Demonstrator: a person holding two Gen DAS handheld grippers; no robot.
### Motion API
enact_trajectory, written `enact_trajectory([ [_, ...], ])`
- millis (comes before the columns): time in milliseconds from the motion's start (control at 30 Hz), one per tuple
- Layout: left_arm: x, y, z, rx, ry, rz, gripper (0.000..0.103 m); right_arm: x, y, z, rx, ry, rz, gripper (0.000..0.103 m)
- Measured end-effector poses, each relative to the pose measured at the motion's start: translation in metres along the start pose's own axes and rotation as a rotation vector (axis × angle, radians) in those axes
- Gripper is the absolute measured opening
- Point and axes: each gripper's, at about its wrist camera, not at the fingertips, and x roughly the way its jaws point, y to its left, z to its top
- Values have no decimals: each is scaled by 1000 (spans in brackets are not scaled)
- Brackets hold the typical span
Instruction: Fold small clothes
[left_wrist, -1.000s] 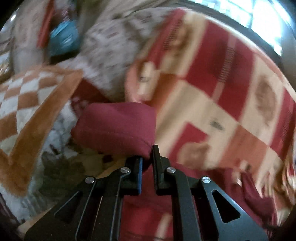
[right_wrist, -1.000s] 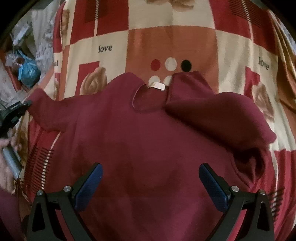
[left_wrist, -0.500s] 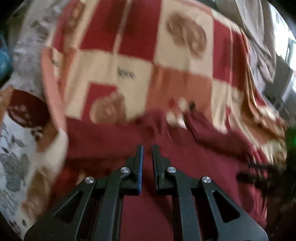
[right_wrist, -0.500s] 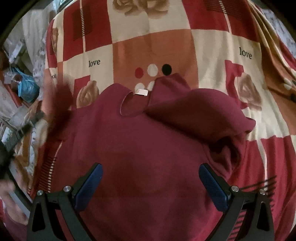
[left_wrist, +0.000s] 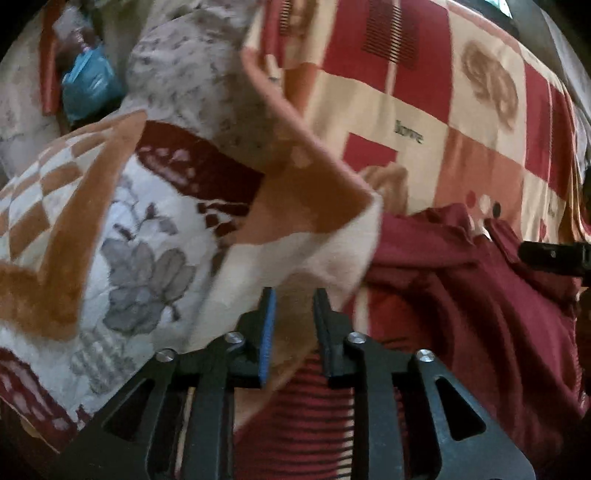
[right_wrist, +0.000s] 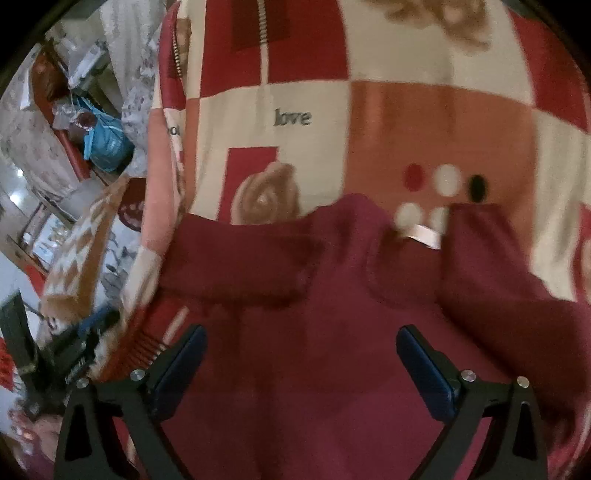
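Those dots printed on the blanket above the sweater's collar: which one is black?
The black dot is the rightmost of the upper three, beside a white dot and a red dot; the lower ones are white.

the word "love" is printed in dark letters on a cream square of the checked blanket (right_wrist: 436, 110), seen from the right wrist; a cut-off fragment, perhaps "ol", sits at the blanket's left edge. from the left wrist the same "love" shows, blurred. the white neck label (right_wrist: 424, 234) on the maroon top (right_wrist: 332, 332) cannot be read.
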Motion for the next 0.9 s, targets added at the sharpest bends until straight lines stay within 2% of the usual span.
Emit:
enact_trajectory([
  [33,0,4,-1,-4,-8,7,31,7,2,1,33,18,50,97],
  [100,5,14,-4,-15,-18,24,33,19,6,1,79,36,111,96],
  [200,19,23,-4,-34,-20,45,33,40,11,1,127,53,95,95],
  [267,29,28,-3,-31,-17,22,33,54,7,3,190,68,129,93],
  [333,45,34,-4,-22,23,6,33,65,0,7,254,57,138,90],
  [433,70,44,-9,-22,81,37,33,80,-10,15,312,33,103,71],
  [467,75,48,-10,-31,97,52,33,82,-11,17,310,23,89,61],
  [500,76,54,-10,-63,97,48,35,83,-13,18,301,10,71,51],
  [533,73,59,-10,-95,87,45,35,84,-14,20,286,0,47,45],
  [600,56,73,-6,-144,24,104,35,79,-17,21,267,-15,29,25],
  [700,23,106,1,-212,-66,200,35,57,-22,25,232,-81,27,12],
  [767,4,131,5,-273,-101,266,35,37,-26,27,207,-123,25,7],
  [833,-14,165,9,-346,-130,350,35,13,-29,28,182,-163,23,6],
  [900,-27,200,8,-440,-130,403,35,-4,-34,27,170,-193,18,6],
])
